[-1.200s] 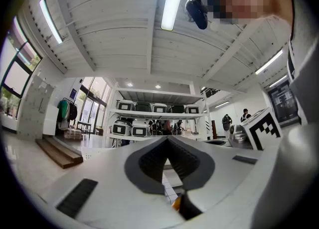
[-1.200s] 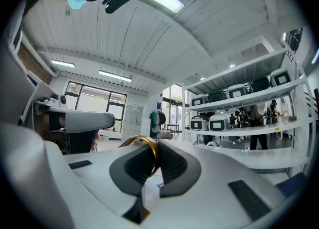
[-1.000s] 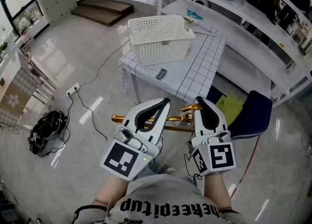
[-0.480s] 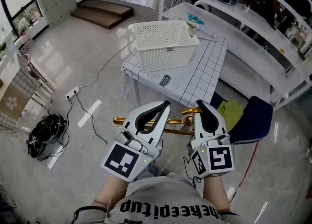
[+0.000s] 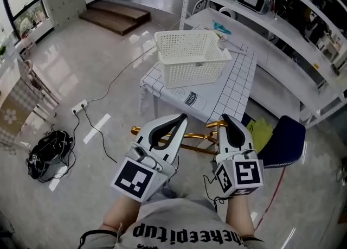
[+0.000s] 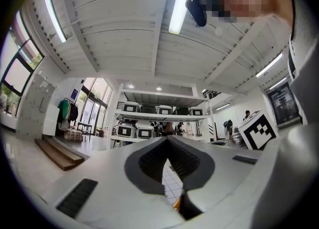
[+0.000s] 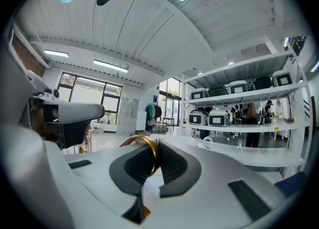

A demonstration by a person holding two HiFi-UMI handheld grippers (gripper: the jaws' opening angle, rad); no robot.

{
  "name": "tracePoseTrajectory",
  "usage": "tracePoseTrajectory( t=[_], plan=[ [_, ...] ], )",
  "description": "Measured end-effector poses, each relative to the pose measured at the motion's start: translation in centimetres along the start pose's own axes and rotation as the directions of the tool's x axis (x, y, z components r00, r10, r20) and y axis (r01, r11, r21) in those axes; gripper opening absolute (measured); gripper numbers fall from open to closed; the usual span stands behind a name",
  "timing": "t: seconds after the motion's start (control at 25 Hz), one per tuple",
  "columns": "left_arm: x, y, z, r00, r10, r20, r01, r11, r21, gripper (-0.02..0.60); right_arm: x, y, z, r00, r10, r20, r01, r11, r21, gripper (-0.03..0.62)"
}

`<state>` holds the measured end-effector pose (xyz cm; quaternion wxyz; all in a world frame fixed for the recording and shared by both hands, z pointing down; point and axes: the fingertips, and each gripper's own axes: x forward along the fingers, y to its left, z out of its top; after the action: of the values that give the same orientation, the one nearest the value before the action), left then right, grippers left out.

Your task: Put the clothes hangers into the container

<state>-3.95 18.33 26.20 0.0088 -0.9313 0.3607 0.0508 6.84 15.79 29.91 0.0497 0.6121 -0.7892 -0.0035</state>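
**Clothes hanger point(image 5: 198, 136) held in the air, short of the basket point(image 5: 192, 58)**

The gold clothes hanger is held roughly level by both tongs, well short of the white basket and on the person's side of it, above the floor. The basket stands upright on the checked surface point(image 5: 233, 88).

The left tongs point(image 5: 181, 117) are pressed together at the tips. A gold piece of the hanger is seen in the gap near their base, and the hanger's end sticks out beyond them, away from the right tongs point(image 5: 226, 117). The right tongs are pinched on the gold hook, which is seen curving up between the pads in the right gripper view. Both tongs are pointed toward the basket.
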Motion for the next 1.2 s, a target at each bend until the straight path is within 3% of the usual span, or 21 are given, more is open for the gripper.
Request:
tracePoseTrajectory(
  t=[0.4,0.52,0.68,0.88,1.2],
  plan=[
    [0.8,3.0,0.3,0.998,0.008,0.057,-0.008,1.0,0.013,0.02,2.5,-1.4,0.6,0.998,-0.053,-0.02,0.053,0.999,-0.004,0.023],
    [1.4,3.9,0.3,0.998,0.021,0.066,-0.023,0.999,0.024,0.02,3.6,-1.9,0.8,0.999,-0.05,-0.016,0.05,0.999,-0.004,0.023],
    [2.8,4.9,-0.6,0.999,0.044,0.0,-0.044,0.999,-0.004,0.02,5.6,-3.1,1.0,0.999,-0.041,-0.011,0.041,0.999,-0.002,0.023],
    [5.3,6.4,-0.4,0.997,0.066,0.031,-0.067,0.997,0.036,0.02,8.5,-5.0,1.3,1.0,-0.024,-0.003,0.024,1.0,-0.001,0.023],
    [10.6,8.2,-0.3,0.994,0.1,0.053,-0.101,0.995,0.022,0.02,13.2,-9.3,2.7,1.0,0.001,0.017,-0.001,1.0,-0.016,0.023]
  ],
)
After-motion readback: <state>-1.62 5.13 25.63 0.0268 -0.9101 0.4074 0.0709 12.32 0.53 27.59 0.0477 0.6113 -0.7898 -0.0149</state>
